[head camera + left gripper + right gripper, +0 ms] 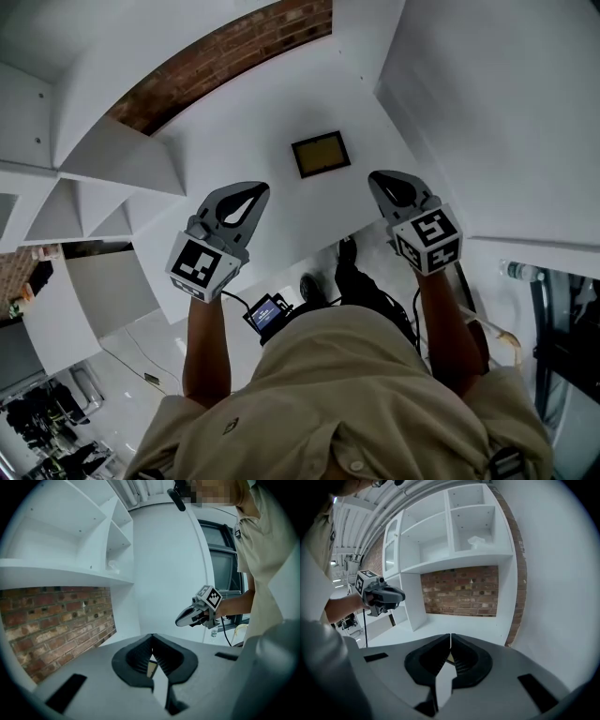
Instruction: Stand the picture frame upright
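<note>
Beige shirt (356, 394), nearest. Left gripper (253, 191): jaws together, nothing held. Right gripper (379, 178): likewise closed and empty. White counter (253, 141), beneath both. Picture frame (321, 154): apparently lying flat, face up, beyond and between the two tips, well short of the brick wall (225, 56). Recommended handling: open one pair before descending, pinch a frame edge, tilt up slowly, steadying with the other.

The picture frame (321, 154) lies on the table (253, 141) at frame centre, with the brick wall (234, 52) behind it at upper left. The left gripper (251, 195) is below-left of it and the right gripper (382, 183) below-right, neither touching it.
</note>
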Motion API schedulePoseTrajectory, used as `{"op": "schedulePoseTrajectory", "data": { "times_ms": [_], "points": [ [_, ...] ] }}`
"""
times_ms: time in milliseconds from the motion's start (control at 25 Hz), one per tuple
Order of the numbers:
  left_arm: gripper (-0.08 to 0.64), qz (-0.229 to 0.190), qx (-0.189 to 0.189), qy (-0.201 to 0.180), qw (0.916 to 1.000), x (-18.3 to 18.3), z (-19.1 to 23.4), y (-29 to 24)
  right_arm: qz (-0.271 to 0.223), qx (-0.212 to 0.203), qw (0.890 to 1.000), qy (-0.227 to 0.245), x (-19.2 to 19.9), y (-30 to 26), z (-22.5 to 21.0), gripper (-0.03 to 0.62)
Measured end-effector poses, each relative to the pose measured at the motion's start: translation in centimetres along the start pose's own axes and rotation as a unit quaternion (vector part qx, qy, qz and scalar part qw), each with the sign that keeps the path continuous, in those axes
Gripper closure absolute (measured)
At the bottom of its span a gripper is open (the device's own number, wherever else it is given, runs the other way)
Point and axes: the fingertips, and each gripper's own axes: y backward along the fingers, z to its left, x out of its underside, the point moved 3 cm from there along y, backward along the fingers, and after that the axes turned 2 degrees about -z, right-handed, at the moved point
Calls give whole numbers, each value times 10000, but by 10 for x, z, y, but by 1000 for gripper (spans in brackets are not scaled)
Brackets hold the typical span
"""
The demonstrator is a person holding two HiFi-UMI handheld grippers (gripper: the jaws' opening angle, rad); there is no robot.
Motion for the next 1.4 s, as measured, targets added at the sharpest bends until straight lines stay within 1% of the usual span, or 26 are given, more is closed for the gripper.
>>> {"op": "schedulePoseTrajectory", "data": {
  "times_ms": [120,280,440,680,800,960,1160,1280,1400],
  "points": [
    [552,86,-113,112,9998,14,13,-19,259,-118,9996,-69,20,-34,-19,586],
    [552,229,-189,212,9993,39,33,-49,635,-152,9978,-146,55,-84,-45,585],
    [552,399,-187,319,9985,66,48,-78,1051,-125,9939,-314,94,-130,-66,543],
    [552,655,-182,556,9961,105,65,-113,1587,5,9861,-485,148,-184,-86,511],
    [552,743,-187,640,9950,119,70,-126,1756,46,9826,-596,168,-202,-91,501],
    [552,832,-169,711,9939,134,76,-140,1939,63,9786,-688,187,-218,-98,494],
    [552,901,-126,789,9927,150,81,-153,2103,-99,9741,-823,202,-232,-97,494],
    [552,912,-105,831,9923,155,83,-159,2121,-153,9730,-899,205,-234,-97,495],
    [552,927,-87,860,9919,158,84,-162,2136,-168,9719,-973,203,-235,-98,531]
  ]
}}
